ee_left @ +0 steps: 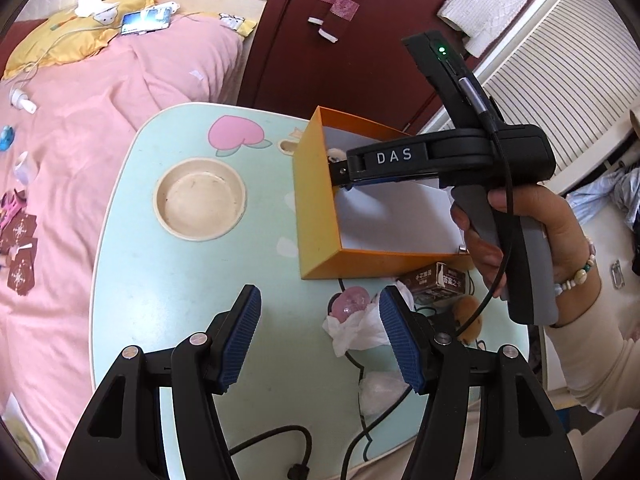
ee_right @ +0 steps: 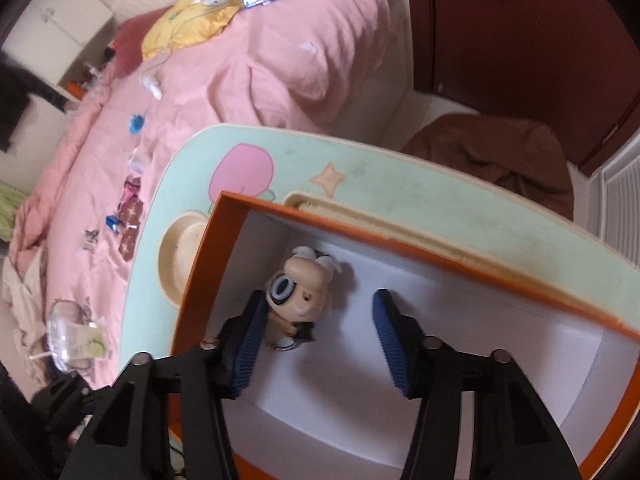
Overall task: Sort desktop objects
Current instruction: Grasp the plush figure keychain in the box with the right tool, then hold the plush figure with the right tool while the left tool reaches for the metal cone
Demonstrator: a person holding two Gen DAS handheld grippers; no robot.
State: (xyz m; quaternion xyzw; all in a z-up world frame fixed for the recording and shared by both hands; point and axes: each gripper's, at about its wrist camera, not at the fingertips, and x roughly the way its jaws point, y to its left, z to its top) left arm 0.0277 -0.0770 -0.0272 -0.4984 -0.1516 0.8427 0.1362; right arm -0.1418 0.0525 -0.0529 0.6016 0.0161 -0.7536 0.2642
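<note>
Box: the orange box [ee_right: 400, 248] stands open on the mint-green desk [ee_left: 168, 280], white inside, and takes what is sorted off the desk.
Figure: a small big-headed toy figure [ee_right: 298, 292] with a key ring lies on the box floor near the far left corner; it is inside the box and rests free of the pads.
Right hand-held gripper: the right hand-held gripper [ee_right: 318, 332] reaches down into the box with its blue pads spread wide. The left pad is close beside the figure, the right pad well clear; nothing is clamped.
Left hand-held gripper: the left hand-held gripper [ee_left: 320, 336] hovers over the near part of the desk, pads apart and empty.
Left on the desk: a pink round thing on crumpled white tissue [ee_left: 352, 316], a brown carton [ee_left: 434, 282] and a furry brown thing [ee_left: 466, 316] lie just in front of the box.
Doing it well: the scene fits either a figure just let go or one about to be picked up. Either way, I judge the right pads should stay wide and travel straight up past the box wall, so the key ring does not snag.
Hand pose: a hand [ee_left: 532, 236] in a cream sleeve grips the right handle, angled down over the box's near edge.
</note>
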